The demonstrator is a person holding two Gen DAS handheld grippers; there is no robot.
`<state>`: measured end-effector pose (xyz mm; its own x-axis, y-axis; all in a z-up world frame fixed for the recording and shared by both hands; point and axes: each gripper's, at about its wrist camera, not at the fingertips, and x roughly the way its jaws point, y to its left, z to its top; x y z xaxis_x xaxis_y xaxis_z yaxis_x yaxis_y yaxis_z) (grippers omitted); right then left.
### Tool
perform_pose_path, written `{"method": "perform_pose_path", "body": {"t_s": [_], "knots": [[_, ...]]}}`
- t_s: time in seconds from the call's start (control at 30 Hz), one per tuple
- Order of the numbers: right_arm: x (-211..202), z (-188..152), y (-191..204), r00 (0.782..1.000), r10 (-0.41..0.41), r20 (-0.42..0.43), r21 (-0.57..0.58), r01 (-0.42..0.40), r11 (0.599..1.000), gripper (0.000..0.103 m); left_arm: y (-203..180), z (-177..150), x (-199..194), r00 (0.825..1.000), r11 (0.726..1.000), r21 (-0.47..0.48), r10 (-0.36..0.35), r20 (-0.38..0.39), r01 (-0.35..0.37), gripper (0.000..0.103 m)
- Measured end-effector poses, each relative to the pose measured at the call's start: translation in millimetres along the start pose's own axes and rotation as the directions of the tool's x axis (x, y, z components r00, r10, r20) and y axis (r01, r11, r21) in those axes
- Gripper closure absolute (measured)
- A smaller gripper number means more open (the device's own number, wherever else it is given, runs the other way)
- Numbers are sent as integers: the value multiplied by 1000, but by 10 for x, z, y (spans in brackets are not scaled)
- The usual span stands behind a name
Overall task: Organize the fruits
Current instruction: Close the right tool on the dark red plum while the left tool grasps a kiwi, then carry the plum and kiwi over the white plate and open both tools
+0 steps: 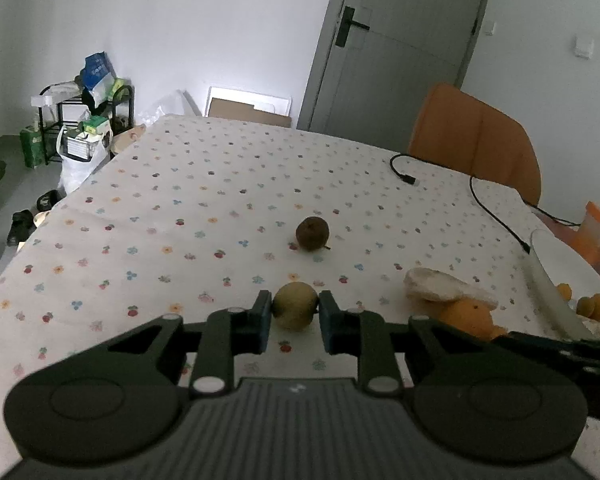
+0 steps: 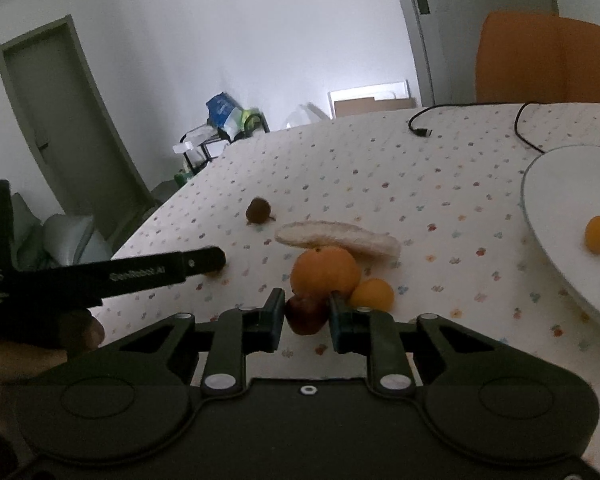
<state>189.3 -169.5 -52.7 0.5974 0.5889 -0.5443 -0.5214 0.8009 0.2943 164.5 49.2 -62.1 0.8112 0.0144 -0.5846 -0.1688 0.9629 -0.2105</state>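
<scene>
Two tools we hold closed on fruit: the left tool (image 1: 295, 312) clamps a pear (image 1: 295, 305) near the bench's (image 1: 180, 184) front edge; the right tool (image 2: 307, 312) pinches an apple (image 2: 306, 314) against an orange (image 2: 325, 272), plate (image 2: 556, 200) rightward.

Left wrist view: camera sits low behind the left gripper (image 1: 295, 312), looking forward and slightly down across the flower-print tablecloth (image 1: 180, 200) toward the grey door (image 1: 396, 52) and orange chair (image 1: 476, 136); close to the tabletop. Right wrist view: camera sits likewise behind the right gripper (image 2: 307, 310), close and angled down, facing the same far wall. Shared ground: the dark brown fruit (image 1: 312, 233) (image 2: 257, 211), the large orange (image 1: 466, 314) (image 2: 326, 270), the pale flat piece (image 1: 436, 286) (image 2: 340, 239), the white plate (image 1: 548, 264) (image 2: 556, 200), the black cable (image 1: 404, 168) (image 2: 420, 128).
</scene>
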Motion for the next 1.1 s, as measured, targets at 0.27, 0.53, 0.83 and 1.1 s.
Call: {"method": "perform_pose_path", "body": {"t_s": [0.27,0.53,0.83,1.1], "knots": [[-156,7,-99,999,-32,32,18,32,999,81,-155,-34,-203,999,999,35,-39,23,39,80],[-459,-35,-222,992,-85,97,53,80,995,81,-396,-74,-307,997,994,80,-78,23,76,80],[-802,-99,-452,979,-133,157,109,117,987,81,-761,-72,-430,991,983,137,-128,43,121,80],[-1080,-129,-653,966,-160,204,140,133,981,81,-1084,-84,-451,986,972,179,-162,43,151,80]]}}
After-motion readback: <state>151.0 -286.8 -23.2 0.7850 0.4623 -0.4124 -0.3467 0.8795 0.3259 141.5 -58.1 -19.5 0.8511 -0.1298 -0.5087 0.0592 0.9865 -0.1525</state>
